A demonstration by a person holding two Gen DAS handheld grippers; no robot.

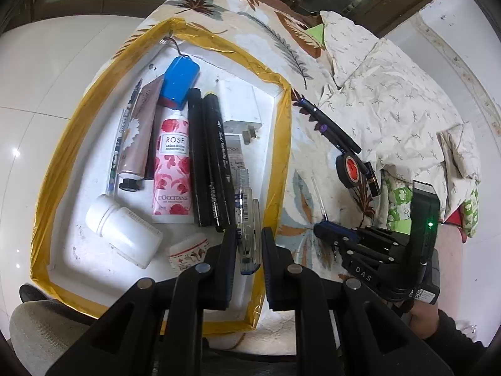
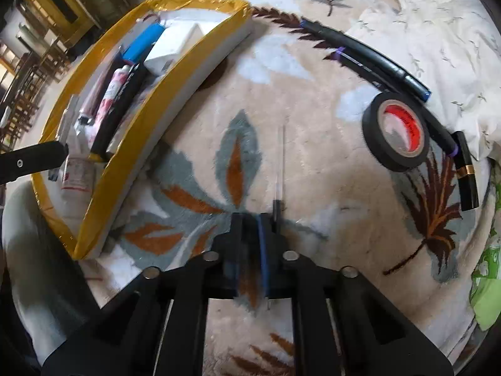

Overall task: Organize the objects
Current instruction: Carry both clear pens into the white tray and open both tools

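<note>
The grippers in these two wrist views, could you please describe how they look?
Both are black plastic two-finger tools with silver round pins on their linkages and blue finger pads. The right gripper bears white "DAS" lettering and a green light; a dark sleeve shows behind it. The left gripper looks alike.

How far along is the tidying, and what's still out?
Most items already lie in the tray. The left gripper holds a clear pen over it; the right gripper is shut by a thin refill on the blanket, grip unclear. Still out: tape roll, black pens, lipstick.
</note>
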